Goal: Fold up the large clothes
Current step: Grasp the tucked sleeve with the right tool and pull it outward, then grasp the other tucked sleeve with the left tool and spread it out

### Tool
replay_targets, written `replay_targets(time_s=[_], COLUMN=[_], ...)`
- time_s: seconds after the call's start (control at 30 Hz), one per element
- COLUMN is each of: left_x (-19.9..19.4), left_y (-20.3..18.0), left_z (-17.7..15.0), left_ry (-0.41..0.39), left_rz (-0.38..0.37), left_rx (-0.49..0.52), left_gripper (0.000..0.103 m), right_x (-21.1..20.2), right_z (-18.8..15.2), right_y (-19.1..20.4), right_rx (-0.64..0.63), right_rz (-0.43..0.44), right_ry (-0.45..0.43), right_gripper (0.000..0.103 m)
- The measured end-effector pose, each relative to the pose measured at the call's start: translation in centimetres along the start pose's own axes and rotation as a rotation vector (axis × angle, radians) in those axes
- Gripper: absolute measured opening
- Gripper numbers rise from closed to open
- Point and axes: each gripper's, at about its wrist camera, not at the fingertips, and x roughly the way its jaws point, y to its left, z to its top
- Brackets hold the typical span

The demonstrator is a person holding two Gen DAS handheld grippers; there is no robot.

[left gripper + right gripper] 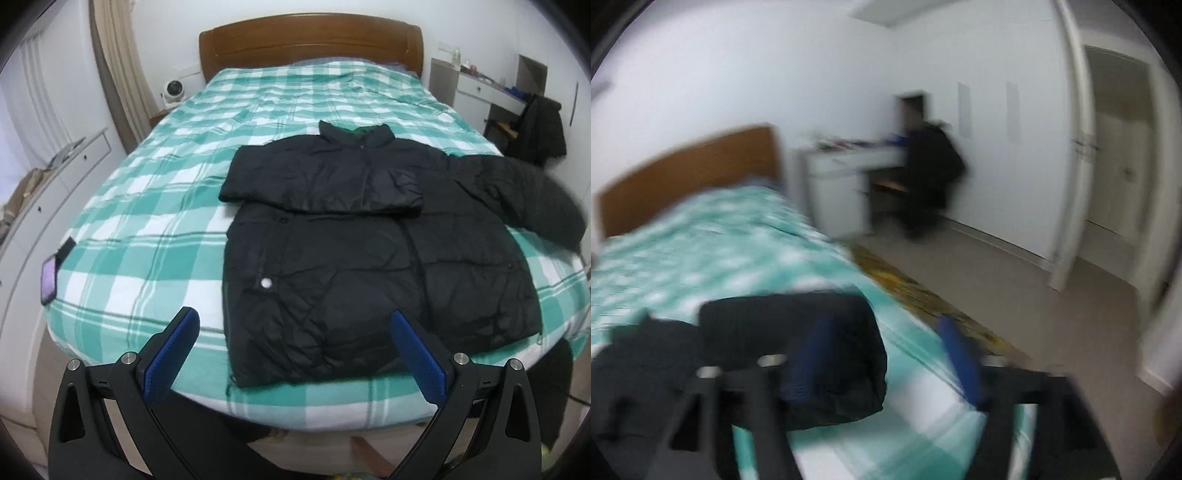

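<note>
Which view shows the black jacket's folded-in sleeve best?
The left wrist view: the jacket lies sharp and whole on the bed, one sleeve folded across the chest. The right wrist view is motion-blurred and shows only the other sleeve's end.

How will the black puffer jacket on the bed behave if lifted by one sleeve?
Black puffer jacket probably floppy: its sleeve lies folded over the chest. Quilted padding suggests light for its bulk. The shiny shell may slip between pads.

Right wrist view motion-blurred; jacket sleeve (532, 195) smeared.
</note>
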Motion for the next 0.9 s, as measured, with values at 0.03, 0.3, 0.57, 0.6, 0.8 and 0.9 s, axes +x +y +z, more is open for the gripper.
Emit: replay_targets(time_s=[0.03,0.3,0.57,0.6,0.8,0.9], left_x=[0.2,5.7,18.4,20.6,24.1,19.4], left_y=[-0.2,-5.9,-18.0,-18.6,-14.6,-10.1], left_z=[0.3,7.5,12.1,12.5,13.0,13.8], left_ry=[-0.007,-0.034,0.051,0.09,0.194,0.116], left_rz=[0.005,-0.169,-0.178,-0.162,-0.241,-0.274], left_rx=[0.017,0.283,0.528,0.517,0.304,0.219], left_gripper=[0.103,0.103,0.103,0.102,0.027,0.025], right_x=[0.1,-3.7,-5.9,-6.5,-9.9,-10.7], right_z=[-1.3,-13.6,-18.7,-18.8,-19.4,-19.4], right_y=[-0.8,3.2,8.7,9.1,10.2,10.3], right_rx=[0.016,-0.094,-0.096,-0.105,-0.16,-0.165], right_rz=[-0.004,0.125,0.351,0.365,0.404,0.406], right_ry=[0.028,0.126,0.262,0.256,0.218,0.21], right_gripper=[0.073,0.073,0.073,0.073,0.073,0.073])
